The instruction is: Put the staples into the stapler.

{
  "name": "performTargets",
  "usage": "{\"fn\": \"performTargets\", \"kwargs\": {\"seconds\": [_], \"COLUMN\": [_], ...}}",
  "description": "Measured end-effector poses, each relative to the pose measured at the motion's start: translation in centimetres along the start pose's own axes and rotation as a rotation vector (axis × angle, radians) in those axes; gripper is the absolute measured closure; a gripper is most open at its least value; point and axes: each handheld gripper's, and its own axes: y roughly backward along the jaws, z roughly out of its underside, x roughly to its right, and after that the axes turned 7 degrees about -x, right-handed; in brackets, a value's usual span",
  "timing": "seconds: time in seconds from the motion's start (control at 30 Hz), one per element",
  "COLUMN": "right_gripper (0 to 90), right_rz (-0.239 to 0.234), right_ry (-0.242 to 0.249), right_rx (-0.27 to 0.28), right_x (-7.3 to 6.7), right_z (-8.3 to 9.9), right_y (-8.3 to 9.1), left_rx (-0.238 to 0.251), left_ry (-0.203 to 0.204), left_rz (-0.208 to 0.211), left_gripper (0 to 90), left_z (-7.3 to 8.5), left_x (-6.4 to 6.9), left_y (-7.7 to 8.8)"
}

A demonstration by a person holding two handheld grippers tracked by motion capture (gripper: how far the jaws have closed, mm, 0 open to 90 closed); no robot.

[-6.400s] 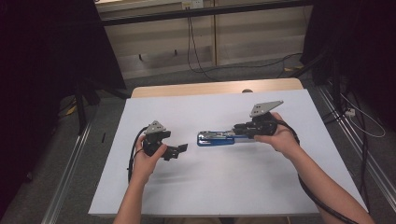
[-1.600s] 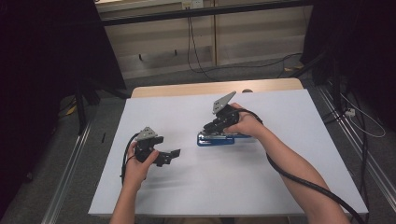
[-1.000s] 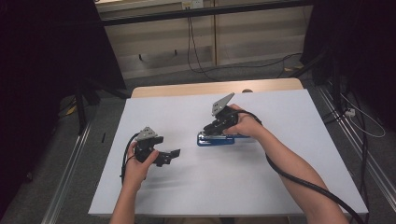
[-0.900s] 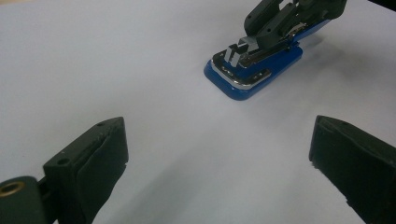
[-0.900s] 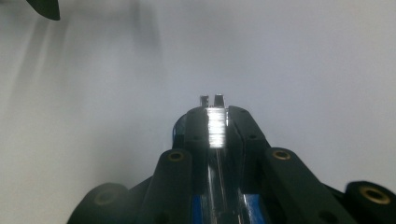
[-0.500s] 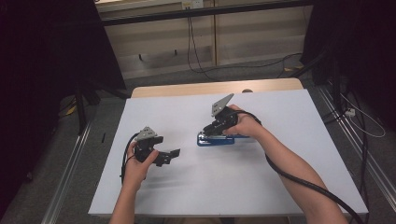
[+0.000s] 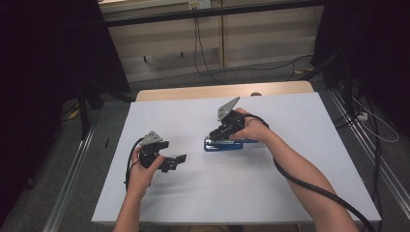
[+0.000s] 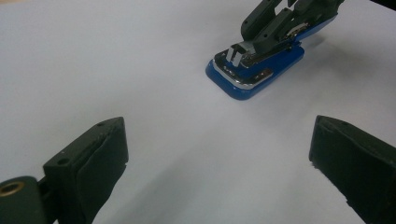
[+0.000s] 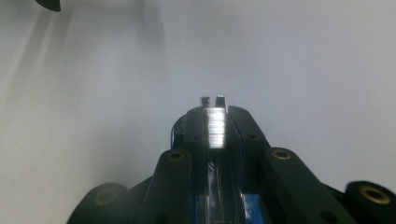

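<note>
High view first: the blue stapler (image 7: 223,144) lies flat on the white table (image 7: 300,179), just right of the frame's centre. The right gripper (image 7: 216,134) comes at it from the right, tilted down, its grey plate sticking up, the hand wrapped behind it. At lower left of centre, the left gripper (image 7: 180,159) sits low over the table, well apart from the stapler, jaws pointing right.

Left gripper view: 2 black jaws stand wide at the bottom corners, bare white table between them, nothing held. Up in the upper right sits the stapler (image 8: 259,67), blue base and chrome top facing this camera, with the right gripper (image 8: 261,35) clamped along its upper part.

Right gripper view: the right gripper (image 9: 214,126) has its 2 jaws drawn narrow, pressed on either side of the stapler's (image 9: 215,126) shiny metal strip at frame centre. Blue base peeks out below. Beyond it, plain white table (image 9: 327,56), blurred.
</note>
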Motion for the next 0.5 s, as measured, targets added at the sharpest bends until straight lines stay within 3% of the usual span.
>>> {"fn": "performTargets", "kwargs": {"seconds": [0.37, 0.5], "right_gripper": [78.2, 71.0], "right_rz": [-0.001, 0.010], "right_ry": [-0.009, -0.017], "right_rx": [0.008, 0.002], "right_x": [0.03, -0.10], "right_z": [-0.05, -0.11], "right_y": [-0.16, -0.27], "left_rx": [-0.005, -0.003], "left_ry": [-0.001, 0.002], "left_rz": [-0.004, -0.002], "left_gripper": [4.6, 4.7], "left_z": [-0.01, -0.02], "left_x": [-0.02, 0.01], "left_y": [-0.10, -0.11]}}
